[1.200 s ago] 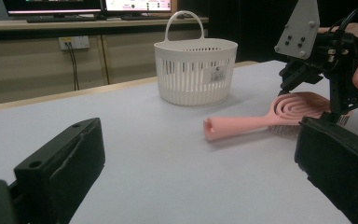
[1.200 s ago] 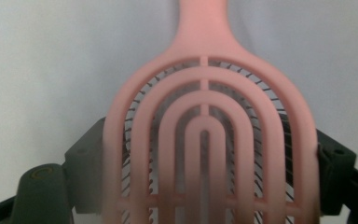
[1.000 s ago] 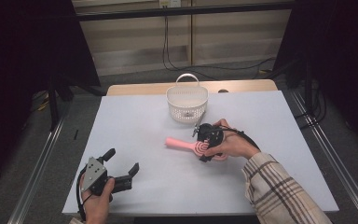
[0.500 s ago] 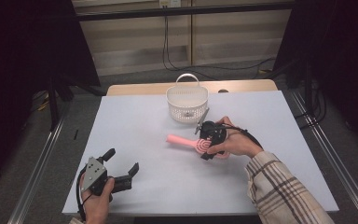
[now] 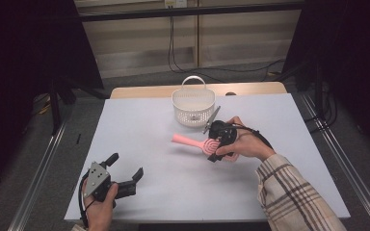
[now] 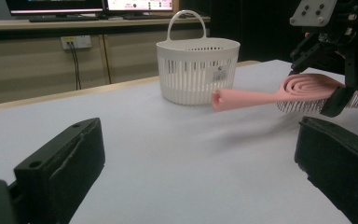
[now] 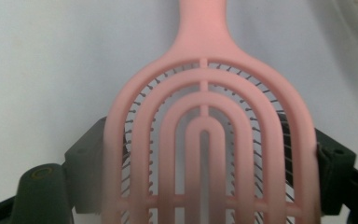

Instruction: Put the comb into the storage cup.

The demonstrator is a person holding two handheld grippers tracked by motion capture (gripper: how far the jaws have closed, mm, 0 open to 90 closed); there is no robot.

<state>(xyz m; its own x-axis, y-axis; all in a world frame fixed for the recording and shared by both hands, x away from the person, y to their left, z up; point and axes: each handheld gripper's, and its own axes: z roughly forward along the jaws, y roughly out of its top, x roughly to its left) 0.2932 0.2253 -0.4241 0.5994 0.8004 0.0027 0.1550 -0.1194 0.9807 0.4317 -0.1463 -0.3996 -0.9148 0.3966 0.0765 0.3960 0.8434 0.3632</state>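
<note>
A pink hairbrush [image 5: 191,141] hangs a little above the white table [image 5: 144,125], handle pointing left, bristles down. My right gripper [image 5: 213,146] is shut on its slotted head, one jaw on each side edge. In the right gripper view the hairbrush [image 7: 205,126] sits between the jaws of my right gripper [image 7: 209,161], pads pressing its rim. From the left gripper view the hairbrush [image 6: 261,97] casts a shadow on the table below it, held by the right gripper [image 6: 319,86]. My left gripper [image 5: 125,166] rests at the near left, open, nothing between its jaws [image 6: 196,172].
A white slatted basket [image 5: 192,108] with a hoop handle stands at the far middle of the table, just behind the brush; the basket [image 6: 198,70] looks empty through its slats. A wooden strip [image 5: 144,91] borders the table's far edge.
The right gripper with the hairbrush has shifted slightly to the right and toward the basket. The left gripper has stayed where it was.
</note>
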